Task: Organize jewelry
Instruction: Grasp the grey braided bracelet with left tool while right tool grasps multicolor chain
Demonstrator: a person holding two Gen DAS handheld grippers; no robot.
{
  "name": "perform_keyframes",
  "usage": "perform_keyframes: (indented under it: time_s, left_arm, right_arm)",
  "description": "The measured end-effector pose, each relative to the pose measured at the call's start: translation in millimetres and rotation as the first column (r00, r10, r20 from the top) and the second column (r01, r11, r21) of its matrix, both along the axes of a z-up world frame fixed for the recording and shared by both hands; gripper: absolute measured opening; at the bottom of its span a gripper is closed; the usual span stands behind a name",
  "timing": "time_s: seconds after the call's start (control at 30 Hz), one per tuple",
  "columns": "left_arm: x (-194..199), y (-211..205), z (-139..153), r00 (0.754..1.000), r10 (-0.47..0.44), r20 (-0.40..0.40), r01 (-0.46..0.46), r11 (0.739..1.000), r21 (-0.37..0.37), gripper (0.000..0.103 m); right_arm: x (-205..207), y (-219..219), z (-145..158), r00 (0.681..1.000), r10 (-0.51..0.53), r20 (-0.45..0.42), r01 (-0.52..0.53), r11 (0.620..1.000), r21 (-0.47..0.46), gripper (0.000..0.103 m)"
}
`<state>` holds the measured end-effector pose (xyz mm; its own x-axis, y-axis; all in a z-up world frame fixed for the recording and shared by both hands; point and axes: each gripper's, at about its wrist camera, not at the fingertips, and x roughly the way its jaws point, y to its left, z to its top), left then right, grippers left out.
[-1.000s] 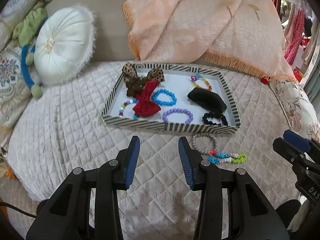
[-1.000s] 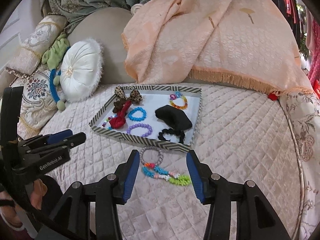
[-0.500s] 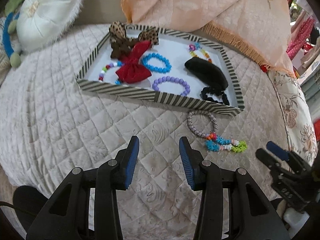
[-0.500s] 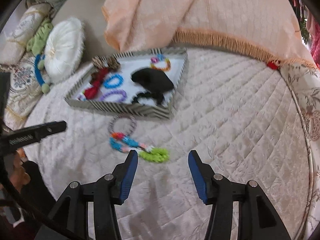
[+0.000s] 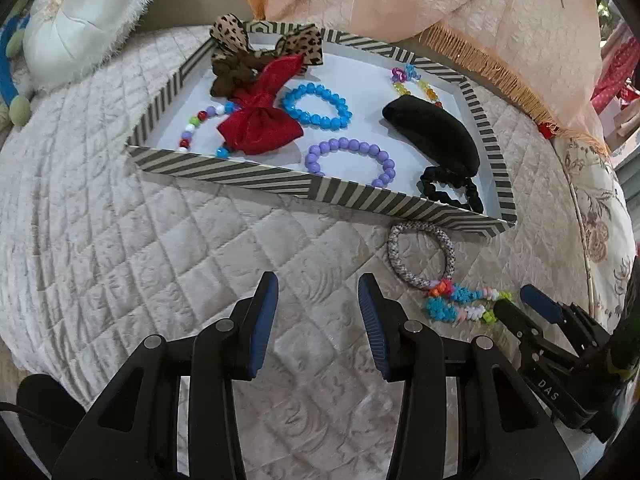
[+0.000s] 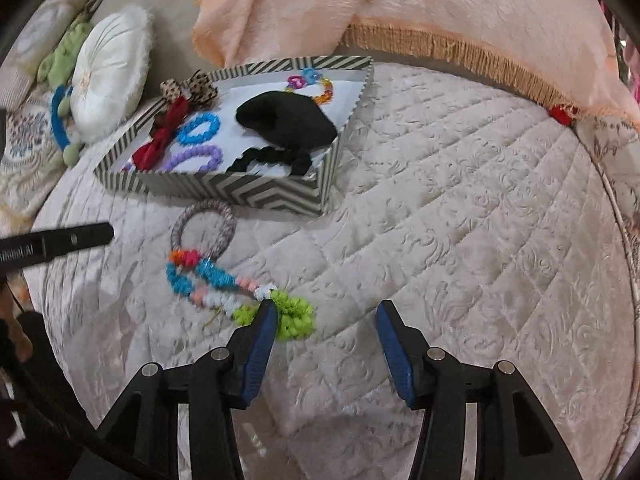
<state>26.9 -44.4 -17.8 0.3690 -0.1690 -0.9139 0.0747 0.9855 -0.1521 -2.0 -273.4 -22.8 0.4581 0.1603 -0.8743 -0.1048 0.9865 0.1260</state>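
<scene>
A striped tray (image 5: 224, 168) (image 6: 224, 190) on the quilted bed holds a red bow (image 5: 260, 120), a leopard bow (image 5: 236, 48), blue (image 5: 316, 106) and purple (image 5: 348, 160) bead bracelets, a black pouch (image 5: 436, 132) and a black scrunchie (image 5: 452, 188). In front of the tray lie a grey woven bracelet (image 5: 420, 256) (image 6: 204, 228) and a multicoloured bracelet (image 5: 460, 304) (image 6: 224, 288). My right gripper (image 6: 326, 320) is open, its left finger at the bracelet's green end (image 6: 296, 314). My left gripper (image 5: 318, 296) is open and empty over bare quilt.
A white round cushion (image 5: 84, 12) (image 6: 108, 76) lies left of the tray. A peach fringed blanket (image 5: 440, 4) (image 6: 400, 4) is heaped behind it. The bed edge curves down at the right (image 6: 616, 216). The right gripper shows at the lower right of the left wrist view (image 5: 532, 312).
Both grippers have moved forward and down toward the bed. The right gripper has closed in on the green end of the multicoloured bracelet. Both stay open.
</scene>
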Motion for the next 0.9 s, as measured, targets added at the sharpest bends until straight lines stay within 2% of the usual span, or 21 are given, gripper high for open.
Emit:
perform_keyframes:
  time_s: [0.17,0.27,0.3,0.33,0.5,0.6,0.73,0.77,0.8,0.83,0.9]
  left_arm:
    - [5.4,-12.7,-3.7,1.0,-0.021,-0.004,0.021,1.0,-0.003,0.041]
    - [13.1,-21.9,-8.6,1.0,-0.025,-0.018,0.025,1.0,0.005,0.042]
    - [14.9,-24.3,-9.6,0.999,-0.028,-0.019,0.028,1.0,0.006,0.042]
    - [17.5,-27.3,-10.8,0.999,-0.03,-0.019,0.03,0.999,0.011,0.043]
    - [28.1,-42.5,-19.8,0.999,-0.041,-0.024,0.041,0.999,0.016,0.045]
    - [34.9,-53.9,-30.1,0.998,-0.045,-0.035,0.047,0.998,0.049,0.046]
    - [36.4,-60.9,-32.5,0.999,-0.053,-0.008,0.054,0.995,0.085,0.046]
    - [37.4,-60.2,-33.0,0.999,-0.054,-0.008,0.054,0.995,0.078,0.044]
    - [37.5,-59.3,-33.4,0.999,-0.052,-0.003,0.052,0.996,0.068,0.038]
    - [38.4,-56.7,-32.5,0.999,-0.051,0.008,0.05,0.997,0.064,0.016]
    - [40.3,-54.4,-32.2,0.998,-0.06,0.007,0.059,0.996,0.062,0.011]
  right_arm:
    - [-3.1,21.3,-0.2,0.994,0.102,0.033,-0.099,0.991,-0.095,0.047]
    - [2.4,10.0,-1.8,0.996,0.088,0.032,-0.085,0.993,-0.078,0.032]
    - [2.7,6.4,-0.3,0.996,0.083,0.034,-0.08,0.993,-0.092,0.021]
    - [2.1,1.3,1.2,0.997,0.076,0.033,-0.073,0.993,-0.095,0.019]
    - [-2.0,-18.4,0.5,0.998,0.06,0.006,-0.059,0.998,-0.038,0.018]
    - [-2.3,-19.8,-0.8,0.998,0.054,0.016,-0.054,0.998,-0.013,0.019]
    - [0.4,-19.1,-4.8,0.998,0.048,0.043,-0.049,0.998,0.026,0.02]
    - [0.6,-19.6,-5.5,0.998,0.044,0.049,-0.046,0.998,0.038,0.02]
    - [1.4,-20.0,-5.8,0.998,0.042,0.054,-0.044,0.998,0.046,0.019]
    - [1.2,-21.7,-5.3,0.998,0.037,0.058,-0.04,0.997,0.061,0.013]
    - [0.9,-24.5,-1.5,0.998,0.032,0.059,-0.038,0.995,0.094,0.013]
